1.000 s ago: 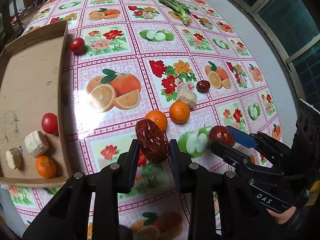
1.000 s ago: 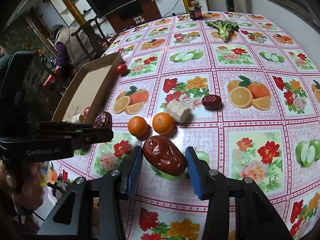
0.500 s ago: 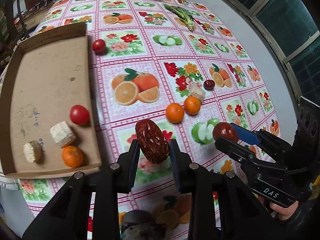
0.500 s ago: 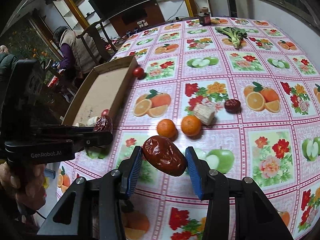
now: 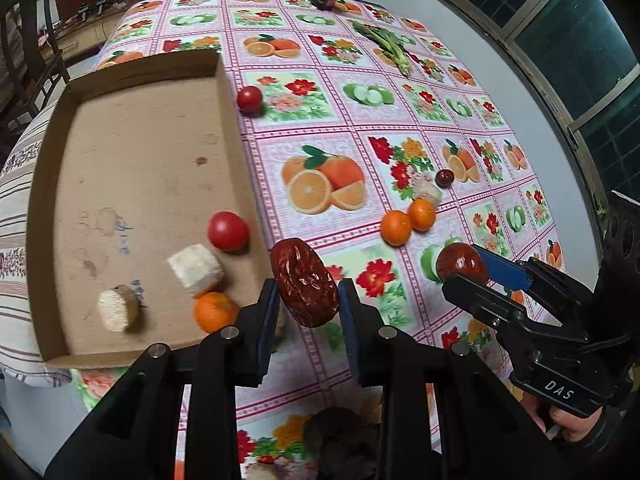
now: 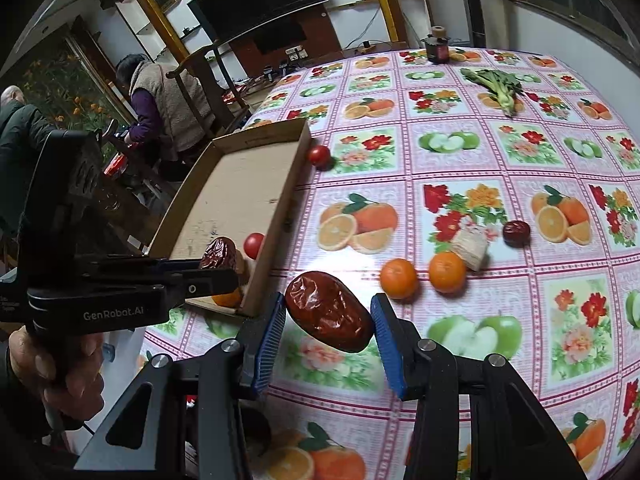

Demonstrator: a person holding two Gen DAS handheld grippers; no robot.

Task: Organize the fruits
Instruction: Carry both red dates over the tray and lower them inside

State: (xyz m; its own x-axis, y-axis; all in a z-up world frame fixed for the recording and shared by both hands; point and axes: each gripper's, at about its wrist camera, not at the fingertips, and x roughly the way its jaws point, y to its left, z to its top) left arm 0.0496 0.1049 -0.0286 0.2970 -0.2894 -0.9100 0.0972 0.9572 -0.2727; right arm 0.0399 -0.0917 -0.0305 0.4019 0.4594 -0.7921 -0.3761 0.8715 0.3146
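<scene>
Our left gripper pinches a wrinkled red date low in the left wrist frame, just right of the cardboard tray. Our right gripper clamps a second date at lower centre of its view. Both dates are glossy and held near their ends, so we judge either could slip and roll across the tablecloth. Releasing short of the tray wall risks a bounce outside; the two tools crowding one corner could collide.
</scene>
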